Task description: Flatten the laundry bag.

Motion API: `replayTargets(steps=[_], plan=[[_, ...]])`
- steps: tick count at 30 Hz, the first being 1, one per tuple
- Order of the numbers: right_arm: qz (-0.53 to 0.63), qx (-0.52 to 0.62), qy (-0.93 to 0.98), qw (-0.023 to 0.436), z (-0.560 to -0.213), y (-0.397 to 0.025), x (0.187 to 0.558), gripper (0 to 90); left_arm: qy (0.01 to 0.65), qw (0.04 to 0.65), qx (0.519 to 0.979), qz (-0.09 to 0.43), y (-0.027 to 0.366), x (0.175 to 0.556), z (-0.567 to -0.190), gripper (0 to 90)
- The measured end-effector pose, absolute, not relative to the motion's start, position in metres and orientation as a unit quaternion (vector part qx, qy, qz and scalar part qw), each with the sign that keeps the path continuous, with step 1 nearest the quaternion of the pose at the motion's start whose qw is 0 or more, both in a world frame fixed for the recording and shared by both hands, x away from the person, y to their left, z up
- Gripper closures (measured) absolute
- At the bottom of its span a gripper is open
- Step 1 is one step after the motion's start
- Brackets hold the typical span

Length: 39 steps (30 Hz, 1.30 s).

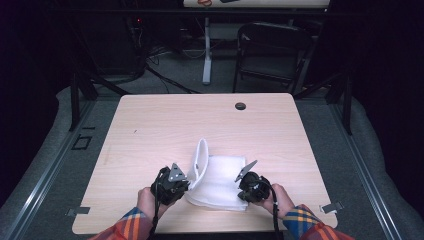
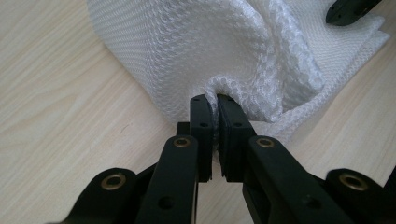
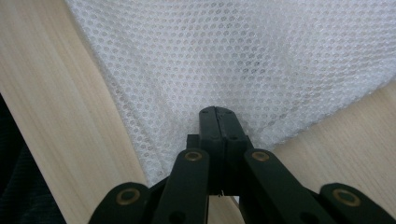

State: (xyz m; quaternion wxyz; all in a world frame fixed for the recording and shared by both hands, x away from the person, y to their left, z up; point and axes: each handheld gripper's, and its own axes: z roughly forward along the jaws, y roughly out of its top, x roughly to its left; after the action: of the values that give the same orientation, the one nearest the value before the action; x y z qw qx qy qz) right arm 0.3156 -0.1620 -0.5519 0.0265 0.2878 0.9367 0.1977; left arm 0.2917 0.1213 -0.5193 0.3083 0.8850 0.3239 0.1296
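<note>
A white mesh cloth (image 1: 218, 183) lies folded on the near middle of the wooden table (image 1: 150, 130). Its left part is lifted into an upright fold. My left gripper (image 1: 186, 183) is shut on the cloth's left edge; in the left gripper view the jaws pinch a bunched ridge of the mesh cloth (image 2: 196, 51), my left gripper (image 2: 216, 98) just under it. My right gripper (image 1: 242, 189) is shut on the cloth's right edge. In the right gripper view the mesh cloth (image 3: 243, 56) spreads flat beyond my right gripper (image 3: 218, 112). The right gripper's tip (image 2: 348, 11) shows far off.
A round dark grommet hole (image 1: 240, 106) sits near the table's far edge. Behind the table stand a black folding chair (image 1: 272, 55) and a white desk leg (image 1: 207, 50). The person's hands in plaid sleeves (image 1: 125, 227) come over the near edge.
</note>
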Motion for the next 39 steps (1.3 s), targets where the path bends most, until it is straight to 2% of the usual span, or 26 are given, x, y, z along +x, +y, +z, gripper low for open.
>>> replayTargets(steps=[15, 31, 37, 38, 39], plan=[[0.186, 0.286, 0.939, 0.045, -0.551, -0.165, 0.317, 90.0, 0.339, 0.293, 0.887, 0.111, 0.124, 0.296, -0.526, 85.2], [0.179, 0.295, 0.938, 0.042, -0.55, -0.175, 0.324, 90.0, 0.349, 0.287, 0.888, 0.088, 0.124, 0.298, -0.532, 84.6], [0.181, 0.294, 0.938, 0.037, -0.55, -0.18, 0.328, 90.0, 0.349, 0.283, 0.89, 0.079, 0.129, 0.298, -0.53, 76.1], [0.178, 0.295, 0.938, 0.037, -0.55, -0.183, 0.33, 90.0, 0.354, 0.283, 0.888, 0.075, 0.133, 0.298, -0.53, 69.2], [0.178, 0.295, 0.938, 0.037, -0.55, -0.183, 0.33, 90.0, 0.354, 0.283, 0.888, 0.075, 0.133, 0.298, -0.53, 67.1]])
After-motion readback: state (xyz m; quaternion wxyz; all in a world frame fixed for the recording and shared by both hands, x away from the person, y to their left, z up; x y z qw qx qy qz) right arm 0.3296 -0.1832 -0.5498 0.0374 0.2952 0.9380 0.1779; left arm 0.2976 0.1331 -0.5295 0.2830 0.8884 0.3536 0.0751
